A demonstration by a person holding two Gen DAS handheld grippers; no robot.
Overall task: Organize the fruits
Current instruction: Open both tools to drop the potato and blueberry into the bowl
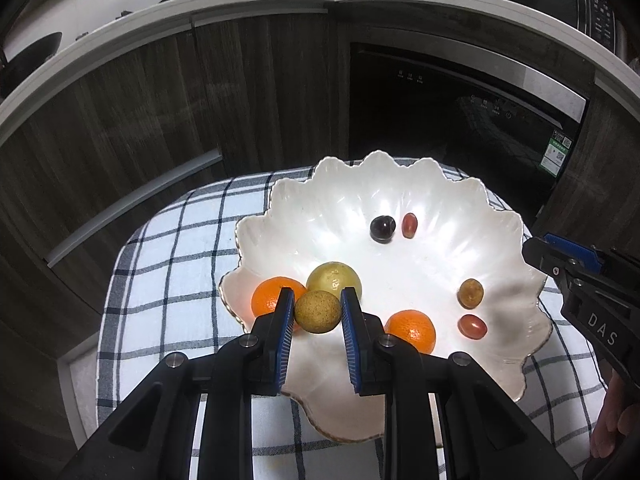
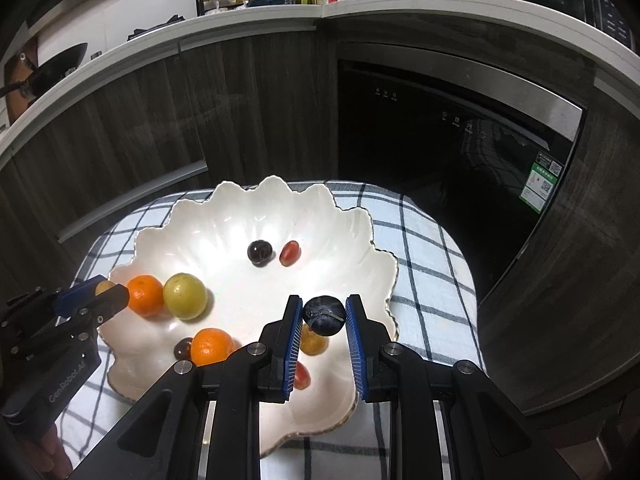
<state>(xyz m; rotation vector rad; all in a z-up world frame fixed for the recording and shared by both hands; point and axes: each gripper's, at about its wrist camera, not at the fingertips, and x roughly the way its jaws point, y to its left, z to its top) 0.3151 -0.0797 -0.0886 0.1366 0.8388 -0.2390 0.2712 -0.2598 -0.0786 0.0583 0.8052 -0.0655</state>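
Placing step. Left tongs point(image 1: 317, 312) clamp a speckled tan round fruit point(image 1: 317, 312); right tongs point(image 2: 323, 315) clamp a dark purple wrinkled fruit point(image 2: 324, 314), both above the scalloped white bowl point(image 1: 400, 184). Next: lower, then release into free spots.

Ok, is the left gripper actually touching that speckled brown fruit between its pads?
Touching. The left wrist view shows the left gripper with both blue pads pressed against the speckled brown fruit, no gap either side.
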